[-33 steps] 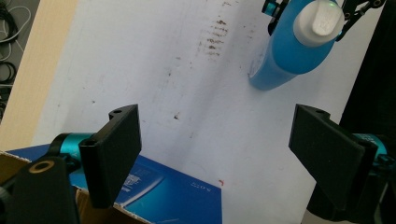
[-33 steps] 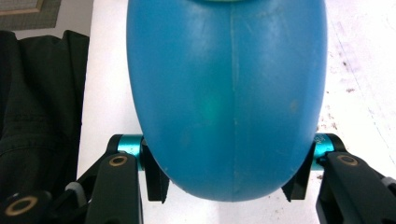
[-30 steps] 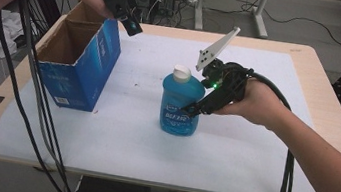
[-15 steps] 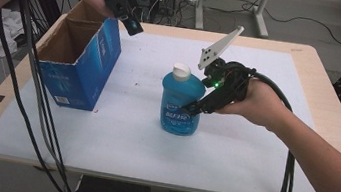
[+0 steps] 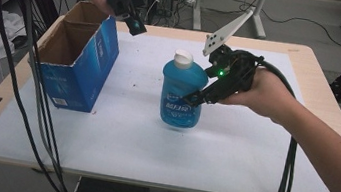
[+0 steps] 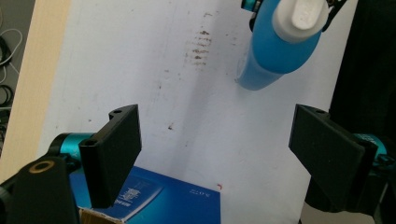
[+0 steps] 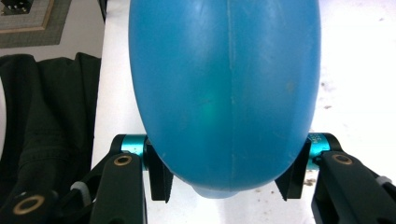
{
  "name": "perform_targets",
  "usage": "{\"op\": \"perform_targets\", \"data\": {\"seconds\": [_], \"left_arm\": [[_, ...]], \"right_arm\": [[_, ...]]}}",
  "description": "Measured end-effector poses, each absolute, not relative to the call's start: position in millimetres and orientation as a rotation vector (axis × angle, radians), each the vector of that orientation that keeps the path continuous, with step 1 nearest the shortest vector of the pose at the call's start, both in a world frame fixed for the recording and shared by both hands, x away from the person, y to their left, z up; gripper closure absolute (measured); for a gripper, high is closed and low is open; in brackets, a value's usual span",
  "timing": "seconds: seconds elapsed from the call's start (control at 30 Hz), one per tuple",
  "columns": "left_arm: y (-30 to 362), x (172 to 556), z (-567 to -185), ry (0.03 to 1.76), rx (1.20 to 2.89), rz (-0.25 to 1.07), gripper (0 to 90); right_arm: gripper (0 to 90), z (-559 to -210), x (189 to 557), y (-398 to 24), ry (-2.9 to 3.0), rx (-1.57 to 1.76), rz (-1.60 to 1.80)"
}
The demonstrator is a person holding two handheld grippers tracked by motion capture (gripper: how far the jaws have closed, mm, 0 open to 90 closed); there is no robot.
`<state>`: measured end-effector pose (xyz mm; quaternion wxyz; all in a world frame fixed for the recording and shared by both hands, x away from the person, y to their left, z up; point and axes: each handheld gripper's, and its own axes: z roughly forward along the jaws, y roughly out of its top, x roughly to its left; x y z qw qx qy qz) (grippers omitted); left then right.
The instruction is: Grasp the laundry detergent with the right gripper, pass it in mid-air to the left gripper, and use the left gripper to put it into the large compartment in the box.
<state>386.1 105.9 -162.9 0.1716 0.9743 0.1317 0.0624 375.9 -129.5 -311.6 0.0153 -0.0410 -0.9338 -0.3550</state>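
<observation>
The right hand-held gripper comes in from three o'clock and is clamped on the blue bottle, its pads pressed to either side of the body in the right gripper view. The bottle stands upright with a white cap near the middle of the white-covered counter. At about nine o'clock from it, well apart, sits an open blue cardboard box. Farther back, above the box's far corner, the left hand-held gripper hangs with jaws apart, holding nothing.

We lose the blue bottle past the top edge – its label text is too blurred to read.
</observation>
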Motion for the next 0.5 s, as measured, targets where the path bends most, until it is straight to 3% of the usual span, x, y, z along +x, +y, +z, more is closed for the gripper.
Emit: {"op": "perform_targets", "data": {"seconds": [0.5], "left_arm": [[91.4, 387.1, -141.3, 0.267, 2.77, 0.137, 17.2]], "right_arm": [[48.3, -250.6, 381.3, -129.5, -2.94, -0.094, -1.116]]}}
